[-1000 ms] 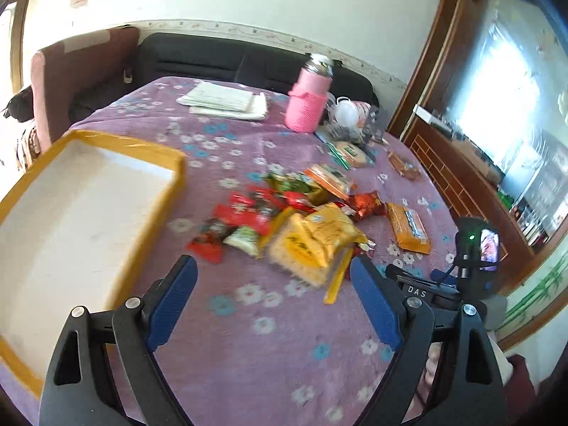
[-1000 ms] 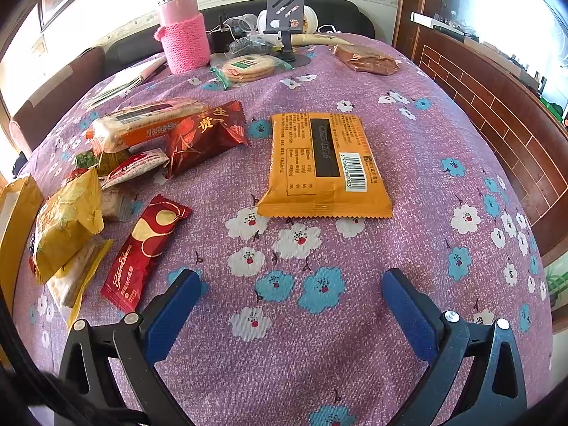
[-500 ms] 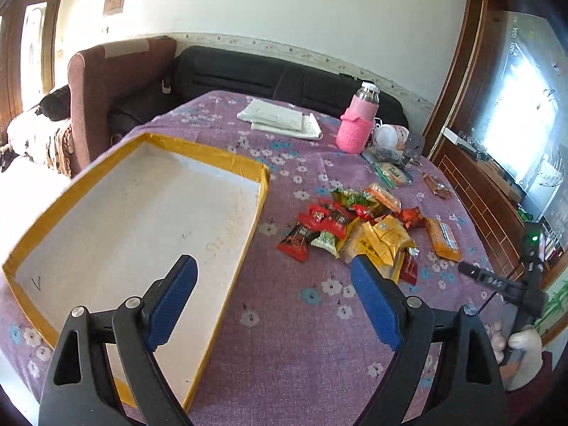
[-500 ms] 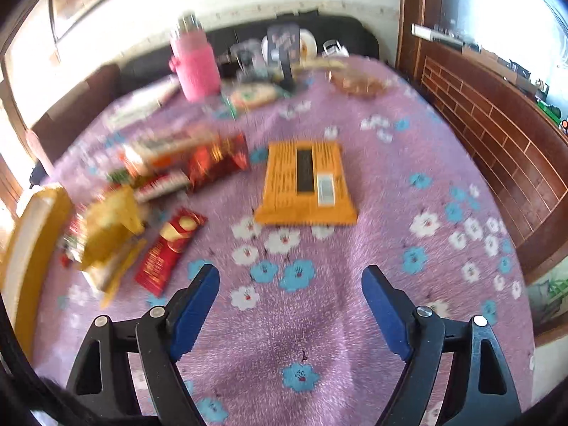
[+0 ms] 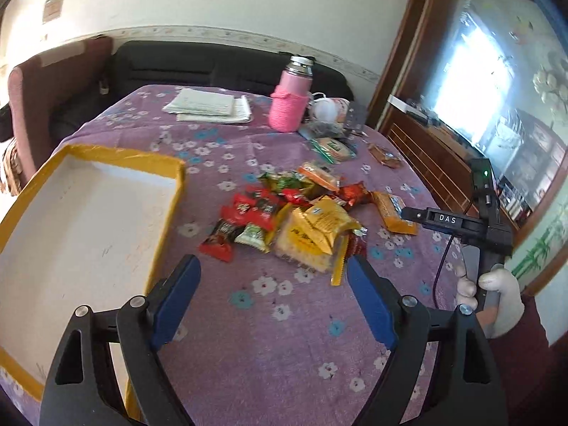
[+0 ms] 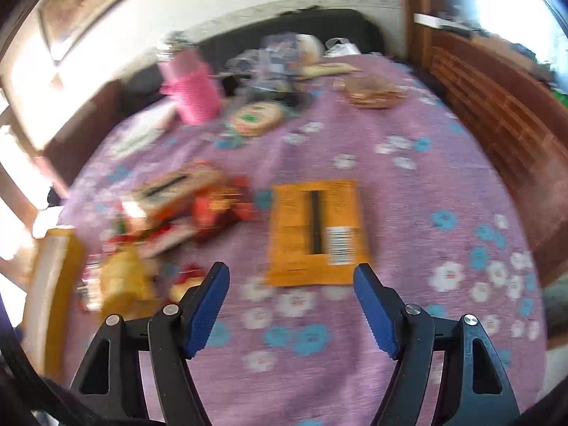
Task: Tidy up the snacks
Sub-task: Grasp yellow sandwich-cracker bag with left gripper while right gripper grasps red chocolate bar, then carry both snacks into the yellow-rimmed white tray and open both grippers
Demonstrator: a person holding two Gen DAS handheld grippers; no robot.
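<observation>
A pile of snack packets (image 5: 284, 220) lies mid-table on the purple flowered cloth, with a yellow packet (image 5: 319, 227) at its near side. A shallow white tray with a yellow rim (image 5: 170, 206) sits at the left. My left gripper (image 5: 273, 284) is open and empty, just short of the pile. My right gripper (image 6: 291, 284) is open and empty, hovering before a flat orange packet (image 6: 316, 230). The pile (image 6: 177, 209) lies to its left; that view is blurred. The right gripper's body (image 5: 461, 223) shows in the left wrist view.
A pink-sleeved flask (image 5: 289, 103), folded papers (image 5: 209, 106), a round biscuit pack (image 5: 333, 147) and small clutter stand at the table's far side. A brown packet (image 5: 385, 154) lies far right. Sofa and armchair stand behind; a wooden cabinet stands at the right.
The left gripper has swung back toward the snack pile after pulling away over the tray. The right gripper has drawn back and its jaws have narrowed somewhat; its view has blurred.
</observation>
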